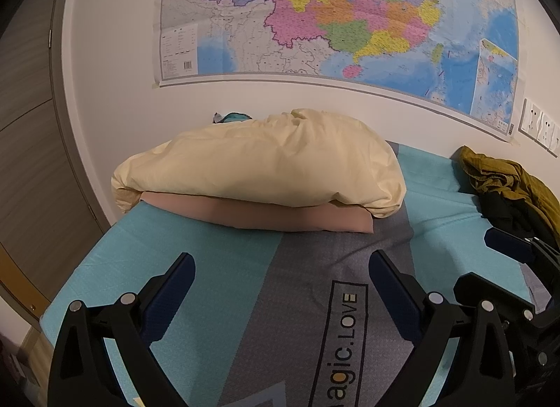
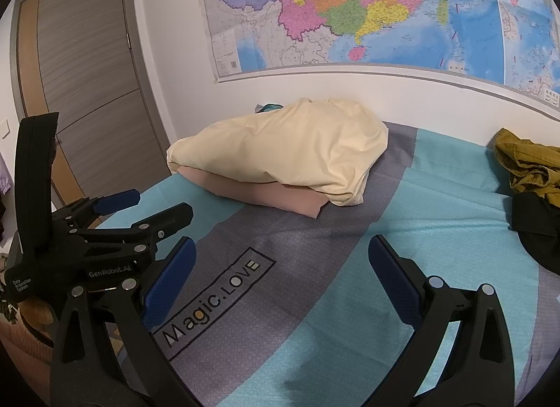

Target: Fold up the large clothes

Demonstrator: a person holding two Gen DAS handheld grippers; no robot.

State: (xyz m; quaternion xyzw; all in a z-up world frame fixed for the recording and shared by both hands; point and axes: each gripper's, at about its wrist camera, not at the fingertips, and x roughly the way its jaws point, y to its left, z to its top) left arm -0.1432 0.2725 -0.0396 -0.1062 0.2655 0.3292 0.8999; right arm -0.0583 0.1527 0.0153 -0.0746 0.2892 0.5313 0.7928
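Observation:
A crumpled pile of clothes, an olive-yellow garment (image 1: 504,176) over a black one (image 1: 504,211), lies at the right side of the bed; it also shows in the right wrist view (image 2: 525,162). My left gripper (image 1: 281,267) is open and empty, above the grey stripe of the bed cover. My right gripper (image 2: 281,249) is open and empty, above the same cover. The right gripper's body shows at the right edge of the left wrist view (image 1: 507,246). The left gripper shows at the left of the right wrist view (image 2: 147,207), also open.
A cream pillow (image 1: 266,162) rests on a pink folded item (image 1: 297,218) at the head of the bed. The bed cover (image 1: 210,267) is teal and grey with a "Magic.LOVE" print. A wall map (image 1: 332,11) hangs behind. A wooden door (image 2: 77,74) stands left.

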